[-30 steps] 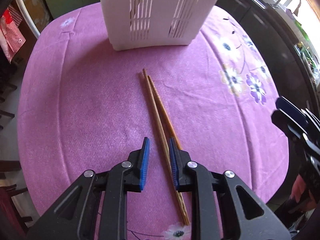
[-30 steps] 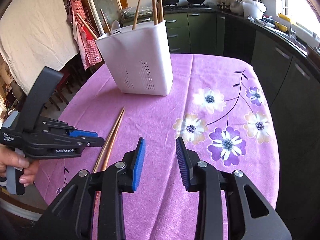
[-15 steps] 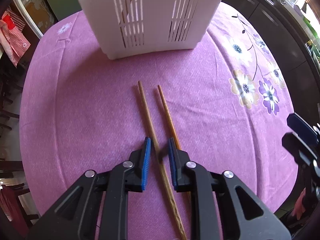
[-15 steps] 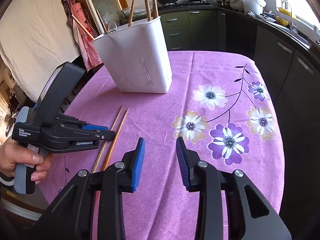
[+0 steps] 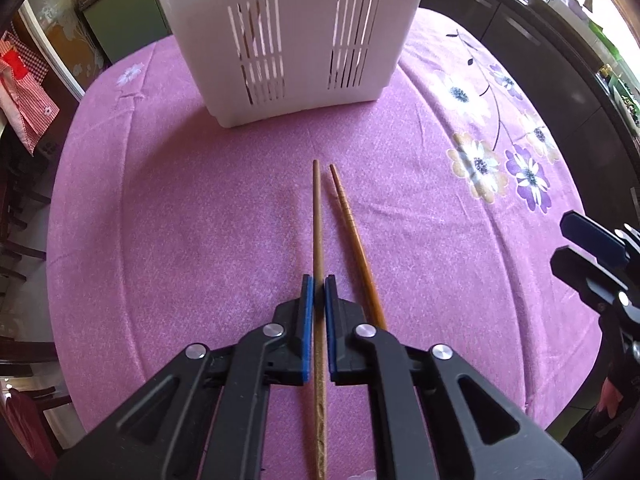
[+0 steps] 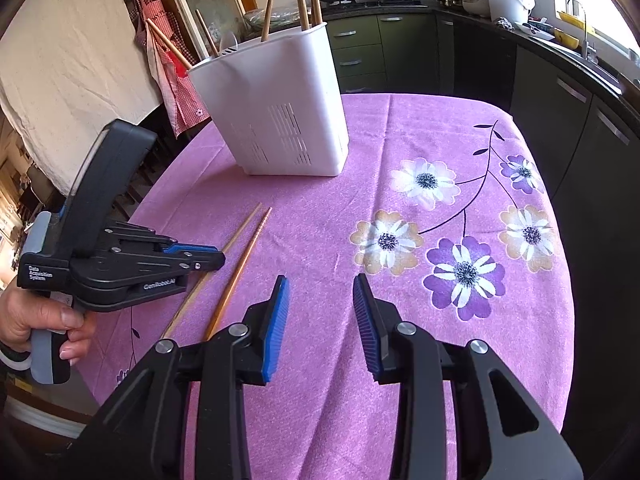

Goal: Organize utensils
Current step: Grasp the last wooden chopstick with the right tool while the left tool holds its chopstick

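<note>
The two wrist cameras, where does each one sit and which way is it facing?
Left wrist: on the left gripper, looking steeply down; its jaws have just closed on the left chopstick; the right gripper shows at the right edge.
Right wrist: on the open right gripper, facing across the table; a hand holds the left gripper.
Shared: holder, right chopstick, tablecloth.

- My left gripper (image 5: pixel 319 284) points steeply down; its jaws have just closed, blue pads pinching the lighter chopstick (image 5: pixel 318 216).
- My left hand (image 6: pixel 38 322) wraps its handle.
- My right gripper (image 6: pixel 320 286) hangs tilted down, jaws apart, nothing between them.
</note>
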